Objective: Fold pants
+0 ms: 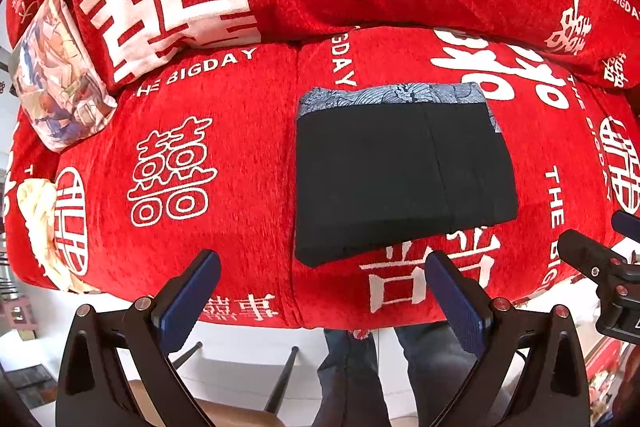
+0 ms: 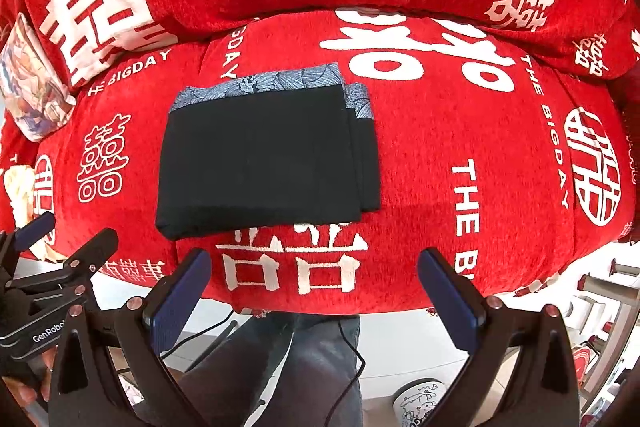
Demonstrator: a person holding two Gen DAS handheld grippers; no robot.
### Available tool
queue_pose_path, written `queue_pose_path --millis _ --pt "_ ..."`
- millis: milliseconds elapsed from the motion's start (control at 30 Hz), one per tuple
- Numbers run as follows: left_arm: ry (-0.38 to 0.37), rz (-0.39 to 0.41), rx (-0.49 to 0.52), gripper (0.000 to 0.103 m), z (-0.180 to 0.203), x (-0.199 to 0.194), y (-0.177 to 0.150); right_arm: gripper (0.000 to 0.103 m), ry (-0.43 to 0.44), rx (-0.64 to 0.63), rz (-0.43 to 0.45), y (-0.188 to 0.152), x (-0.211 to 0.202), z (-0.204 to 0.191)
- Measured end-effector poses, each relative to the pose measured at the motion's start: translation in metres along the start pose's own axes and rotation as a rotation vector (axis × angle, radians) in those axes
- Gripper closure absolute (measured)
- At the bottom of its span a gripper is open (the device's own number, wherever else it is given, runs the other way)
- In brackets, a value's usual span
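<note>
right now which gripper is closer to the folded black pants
Too close to call. Left gripper sits just before the folded black pants' near-left corner; right gripper before their near-right edge. Both open, neither touching.

"THE BIGDAY" on red cover (image 2: 440,147)

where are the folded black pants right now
The folded black pants with a blue patterned waistband lie flat on the red printed sofa seat, left of centre in the right wrist view, just beyond both open claws.
</note>
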State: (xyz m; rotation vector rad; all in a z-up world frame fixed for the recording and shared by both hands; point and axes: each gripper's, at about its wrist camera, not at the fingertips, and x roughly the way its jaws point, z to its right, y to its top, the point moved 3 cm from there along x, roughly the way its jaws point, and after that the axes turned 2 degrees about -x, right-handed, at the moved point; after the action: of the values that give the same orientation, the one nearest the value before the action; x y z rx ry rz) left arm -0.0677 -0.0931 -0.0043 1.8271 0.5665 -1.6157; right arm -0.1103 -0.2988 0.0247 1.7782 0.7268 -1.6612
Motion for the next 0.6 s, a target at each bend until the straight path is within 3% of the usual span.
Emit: queue_pose_path --millis 600 --pt "-0.011 -0.004 -0.01 0.001 -0.0008 0.0009 0.0023 0.0 -0.006 -0.009 0.001 0.001 0.0009 0.0001"
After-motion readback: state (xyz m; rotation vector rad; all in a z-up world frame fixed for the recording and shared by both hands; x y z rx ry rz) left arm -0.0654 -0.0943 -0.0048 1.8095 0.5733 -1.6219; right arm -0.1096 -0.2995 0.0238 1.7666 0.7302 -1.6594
